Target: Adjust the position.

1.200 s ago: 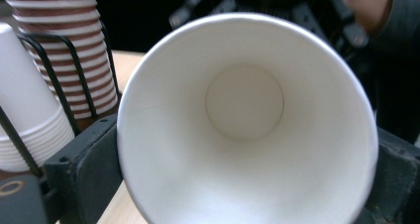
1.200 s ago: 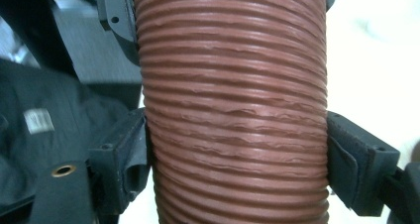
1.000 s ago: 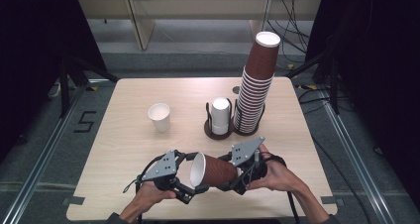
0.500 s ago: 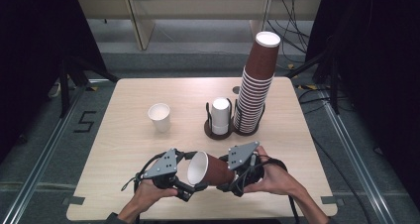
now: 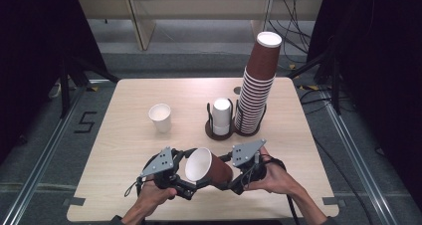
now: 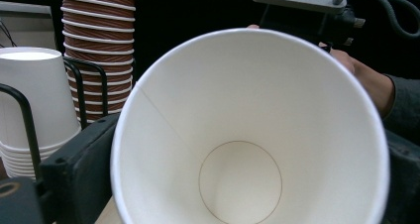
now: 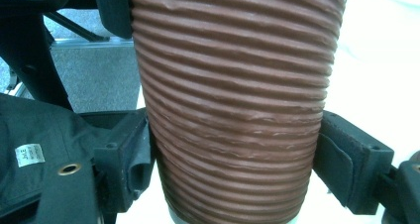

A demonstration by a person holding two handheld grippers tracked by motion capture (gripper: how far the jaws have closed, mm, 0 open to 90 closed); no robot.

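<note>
Brown cup held sideways between two grippers

The brown cup [image 5: 209, 168] lies on its side near the table [image 5: 124, 135] edge, in front of the cup holder [image 5: 220, 130], mouth toward the left gripper [image 5: 185, 181]; the right gripper [image 5: 234, 177] clamps its ribbed wall, the left gripper's jaws flank the rim, their grip unclear. The tall stack [image 5: 255, 90] and white cup [image 5: 160, 117] stand well behind

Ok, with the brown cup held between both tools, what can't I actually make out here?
- Left tool: in the high view the brown cup covers its jaw tips; in the left gripper view the cup's white mouth hides any contact.
- Cup's base: cut off by the bottom edge in the right gripper view.
- White cup stack count: too small in the high view.
</note>
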